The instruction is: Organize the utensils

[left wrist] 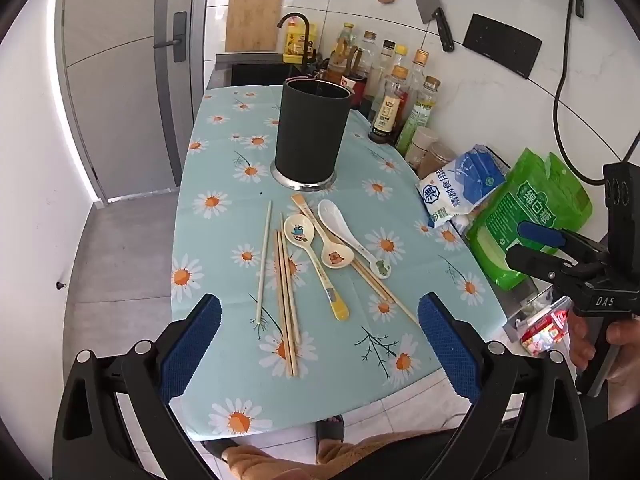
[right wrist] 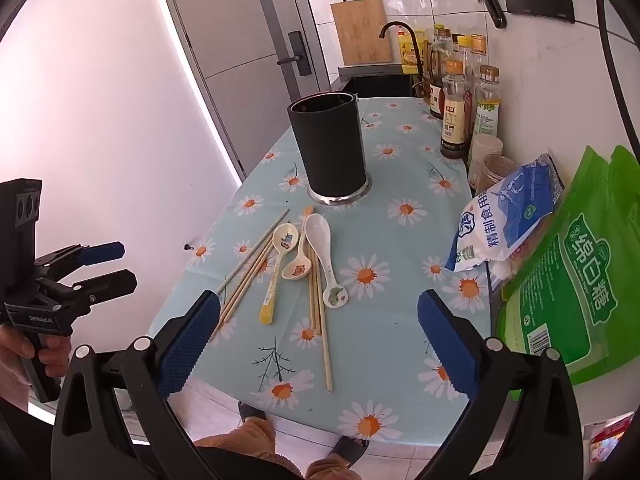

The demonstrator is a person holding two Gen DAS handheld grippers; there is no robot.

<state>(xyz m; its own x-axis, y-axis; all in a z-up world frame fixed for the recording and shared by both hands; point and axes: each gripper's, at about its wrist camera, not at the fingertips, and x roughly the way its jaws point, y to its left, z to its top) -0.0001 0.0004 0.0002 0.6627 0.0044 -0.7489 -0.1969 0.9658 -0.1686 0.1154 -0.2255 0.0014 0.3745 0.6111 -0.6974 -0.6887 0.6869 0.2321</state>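
I hold both grippers above the counter's near edge, the left gripper (left wrist: 320, 344) and the right gripper (right wrist: 320, 340) each with jaws spread wide and nothing between them. The spoons (left wrist: 316, 240) and chopsticks (left wrist: 286, 304) lie crossed in a heap mid-counter, so I judge a pinch on one could drag its neighbours, and a thin chopstick may slip off the pads or roll toward the left edge. The dark utensil holder (left wrist: 310, 132) stands upright just beyond them; a careless drop could tip it. I can't see anything inside it.
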